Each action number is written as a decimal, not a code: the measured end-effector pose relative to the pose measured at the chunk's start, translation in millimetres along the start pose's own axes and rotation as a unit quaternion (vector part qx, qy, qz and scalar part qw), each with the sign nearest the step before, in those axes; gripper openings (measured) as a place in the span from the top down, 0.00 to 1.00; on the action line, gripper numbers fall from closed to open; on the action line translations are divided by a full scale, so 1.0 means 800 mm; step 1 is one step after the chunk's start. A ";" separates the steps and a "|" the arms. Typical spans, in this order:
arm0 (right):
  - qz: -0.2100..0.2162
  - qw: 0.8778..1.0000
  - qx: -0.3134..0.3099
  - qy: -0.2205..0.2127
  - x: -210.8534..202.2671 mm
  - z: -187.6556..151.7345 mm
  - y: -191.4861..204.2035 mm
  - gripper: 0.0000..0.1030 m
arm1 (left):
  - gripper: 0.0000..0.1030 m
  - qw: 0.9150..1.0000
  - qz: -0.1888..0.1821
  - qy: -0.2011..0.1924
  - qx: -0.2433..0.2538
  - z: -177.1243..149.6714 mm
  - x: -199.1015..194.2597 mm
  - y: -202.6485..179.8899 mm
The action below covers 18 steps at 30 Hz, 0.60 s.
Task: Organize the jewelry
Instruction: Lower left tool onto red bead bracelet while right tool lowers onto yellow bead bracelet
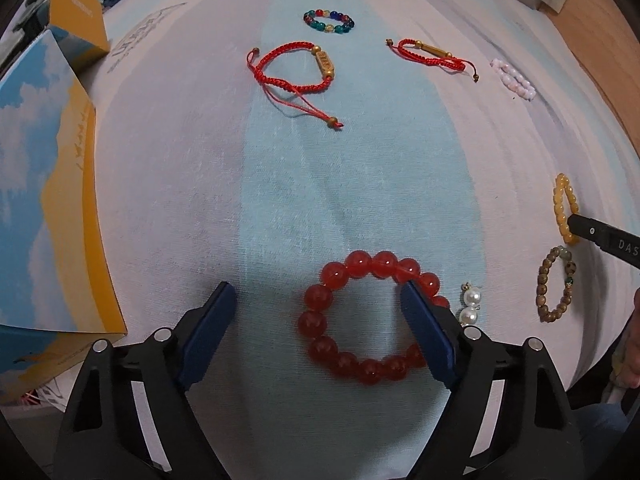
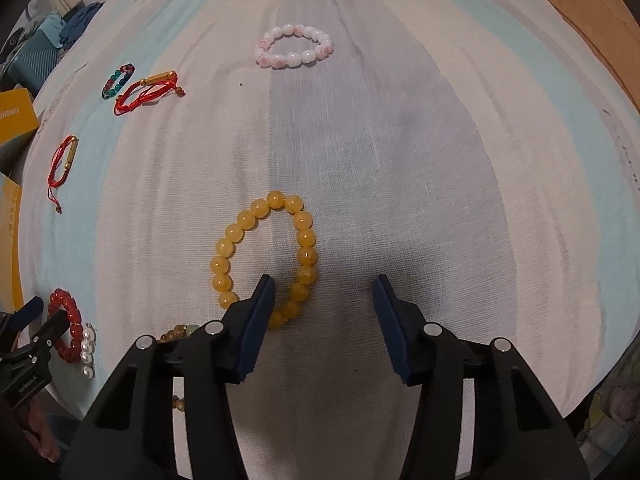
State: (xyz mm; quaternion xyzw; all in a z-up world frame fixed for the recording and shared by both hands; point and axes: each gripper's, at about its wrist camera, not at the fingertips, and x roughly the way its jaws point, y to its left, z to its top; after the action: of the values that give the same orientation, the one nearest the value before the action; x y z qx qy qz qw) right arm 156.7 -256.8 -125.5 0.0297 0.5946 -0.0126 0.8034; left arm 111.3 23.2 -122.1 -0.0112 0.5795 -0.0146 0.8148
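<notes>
Here, a red bracelet of big glossy round beads lies flat as a near-round ring on the striped cloth, at its near edge. The left gripper stands apart: 1 finger is outside the ring's left side, the other tip is inside it against the right-hand beads. Rightward, a yellow bracelet of translucent beads forms an oval, long axis running away from the camera. The right gripper is also apart, its left finger tip inside the oval, the right-hand beads between the jaws.
</notes>
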 end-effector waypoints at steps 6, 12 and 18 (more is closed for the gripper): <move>0.006 1.000 -0.002 0.001 0.004 0.004 0.004 0.62 | 0.23 1.000 0.010 0.002 0.006 -0.002 0.002 -0.002; 0.011 1.000 0.002 0.004 0.004 0.002 0.003 0.70 | 0.33 1.000 0.023 0.002 0.007 -0.002 0.003 0.000; 0.014 1.000 0.012 0.006 0.007 0.002 0.002 0.78 | 0.58 0.999 0.039 0.003 -0.001 0.001 0.001 0.010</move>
State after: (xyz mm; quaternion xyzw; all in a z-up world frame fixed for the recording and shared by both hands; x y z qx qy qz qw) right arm 160.2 -255.2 -130.1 0.0480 0.5988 -0.0087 0.7994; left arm 112.4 30.8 -122.4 0.0107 0.5821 0.0177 0.8129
